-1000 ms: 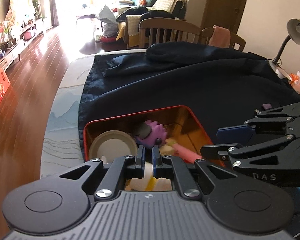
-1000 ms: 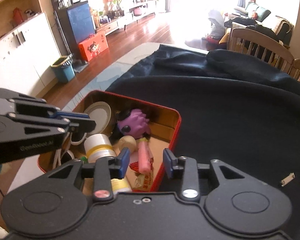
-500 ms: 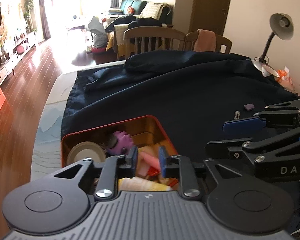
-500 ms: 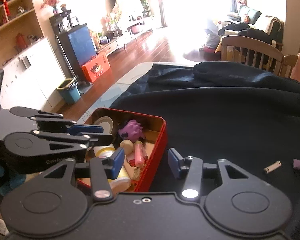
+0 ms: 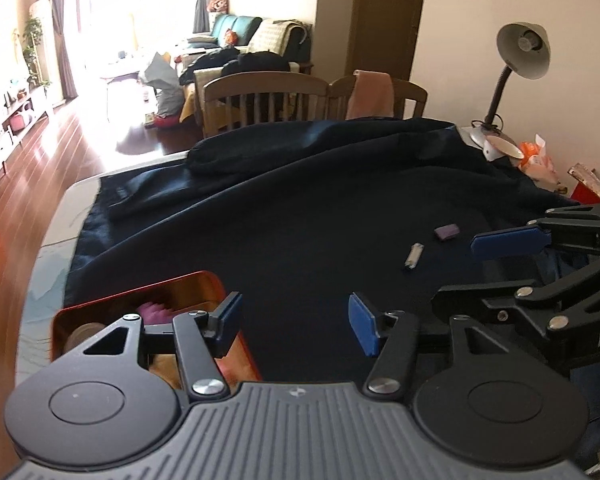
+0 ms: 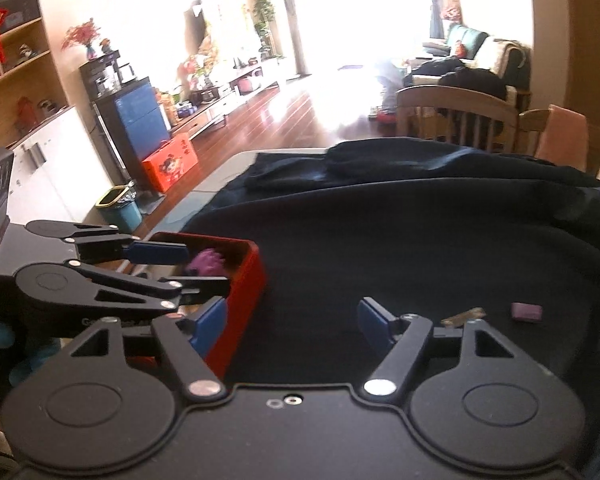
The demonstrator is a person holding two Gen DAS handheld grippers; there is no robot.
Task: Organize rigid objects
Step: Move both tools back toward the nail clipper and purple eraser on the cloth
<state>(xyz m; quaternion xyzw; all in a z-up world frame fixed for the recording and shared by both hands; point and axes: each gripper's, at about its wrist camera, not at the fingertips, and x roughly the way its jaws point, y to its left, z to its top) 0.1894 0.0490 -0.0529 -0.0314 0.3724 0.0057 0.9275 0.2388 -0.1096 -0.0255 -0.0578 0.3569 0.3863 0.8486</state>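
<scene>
A red tin box [image 5: 236, 356] [image 6: 246, 276] with a purple spiky toy [image 6: 208, 262] and other small items sits on the dark cloth at the table's left. Further right on the cloth lie a small metal clip [image 5: 414, 256] [image 6: 462, 317] and a purple block [image 5: 447, 232] [image 6: 527, 312]. My left gripper [image 5: 296, 322] hangs over the box's right edge, jaws opening, nothing between them. My right gripper [image 6: 292, 322] is just right of the box, jaws opening and empty; its blue fingers [image 5: 508, 240] show at the right of the left wrist view.
A dark blue cloth [image 5: 300, 200] covers most of the table, bunched at the far side. A desk lamp [image 5: 520, 52] and orange packets [image 5: 538, 160] stand at the far right. Wooden chairs [image 5: 268, 96] line the far edge. The floor drops off on the left.
Both grippers have pulled back and risen from over the box and shifted right. Both went from nearly shut to wide apart. The clip and purple block have come into the left wrist view.
</scene>
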